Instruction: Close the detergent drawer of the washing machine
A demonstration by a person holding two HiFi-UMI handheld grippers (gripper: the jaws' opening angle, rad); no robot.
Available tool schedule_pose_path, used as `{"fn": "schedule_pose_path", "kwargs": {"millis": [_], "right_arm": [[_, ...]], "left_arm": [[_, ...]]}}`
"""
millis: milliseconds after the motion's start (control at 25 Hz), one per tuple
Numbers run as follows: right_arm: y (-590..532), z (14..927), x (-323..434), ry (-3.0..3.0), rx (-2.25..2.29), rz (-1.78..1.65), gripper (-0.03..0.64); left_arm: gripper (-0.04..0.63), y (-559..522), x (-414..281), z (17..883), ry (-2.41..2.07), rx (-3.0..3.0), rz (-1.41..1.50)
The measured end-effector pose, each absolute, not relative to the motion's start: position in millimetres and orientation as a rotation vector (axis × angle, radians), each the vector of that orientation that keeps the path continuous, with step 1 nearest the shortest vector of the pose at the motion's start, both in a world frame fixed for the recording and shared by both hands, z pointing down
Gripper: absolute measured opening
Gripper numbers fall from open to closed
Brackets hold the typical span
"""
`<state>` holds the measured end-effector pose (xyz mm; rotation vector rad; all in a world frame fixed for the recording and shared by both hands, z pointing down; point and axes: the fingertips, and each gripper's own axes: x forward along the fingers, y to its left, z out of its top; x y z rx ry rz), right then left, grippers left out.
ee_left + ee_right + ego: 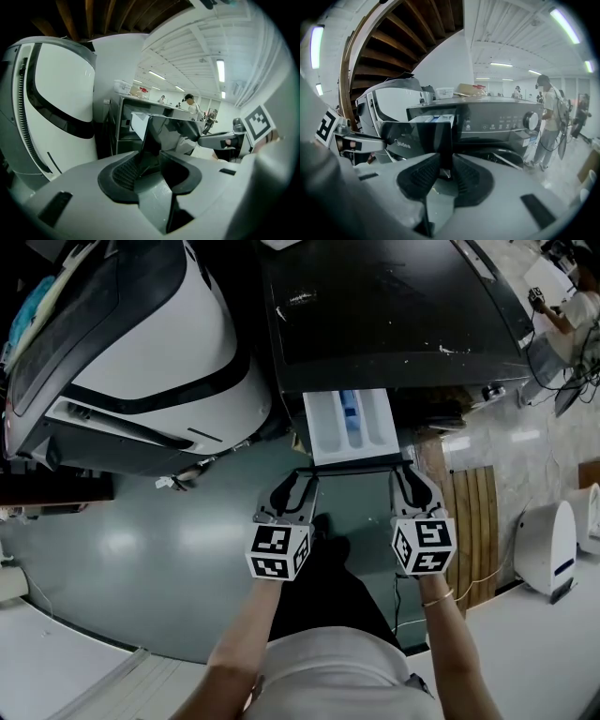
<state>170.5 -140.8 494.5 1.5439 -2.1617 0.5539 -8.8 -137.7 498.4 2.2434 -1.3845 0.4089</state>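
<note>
The black washing machine [394,315] has its detergent drawer [349,423] pulled out; the drawer is white inside, with a blue compartment. Its dark front panel [352,468] faces me. My left gripper [300,482] sits at the panel's left end. In the left gripper view the panel's edge [159,129] stands between the left gripper's [151,154] pads, which lie against it. My right gripper [405,474] is at the right end. In the right gripper view the panel [417,133] is pinched between the right gripper's [446,164] ribbed pads.
A big white machine with black trim [159,343] stands close on the left. A wooden slat mat [473,521] and a small white appliance [546,545] lie to the right. A person [548,122] stands beside the washer's control panel [501,123].
</note>
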Motion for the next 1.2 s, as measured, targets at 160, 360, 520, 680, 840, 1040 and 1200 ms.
{"fn": "schedule_pose_path", "kwargs": {"millis": [160, 360, 520, 680, 840, 1040, 1200], "right_arm": [[-148.7, 493.7, 168.9, -2.161, 1.556, 0.548, 0.071], [-159.0, 492.9, 167.4, -2.157, 1.581, 0.556, 0.071], [-166.6, 492.6, 165.9, -2.158, 1.589, 0.554, 0.071], [-173.4, 491.9, 164.2, -2.156, 1.598, 0.556, 0.071], [-179.9, 491.6, 163.1, -2.151, 1.604, 0.550, 0.071], [-189.5, 491.7, 161.3, -2.152, 1.607, 0.540, 0.071], [-198.3, 491.4, 161.8, -2.150, 1.607, 0.535, 0.071]], "left_arm": [[0.129, -145.8, -10.1, 497.8, -1.390, 2.247, 0.408], [0.129, -156.1, -11.5, 497.2, -1.401, 2.242, 0.405], [0.129, -164.5, -13.1, 497.1, -1.397, 2.240, 0.403], [0.127, -171.8, -14.6, 496.2, -1.400, 2.244, 0.406], [0.128, -178.5, -15.7, 496.3, -1.408, 2.244, 0.404], [0.129, -187.9, -17.7, 496.0, -1.415, 2.233, 0.394], [0.129, -196.8, -17.3, 496.1, -1.420, 2.228, 0.395]]}}
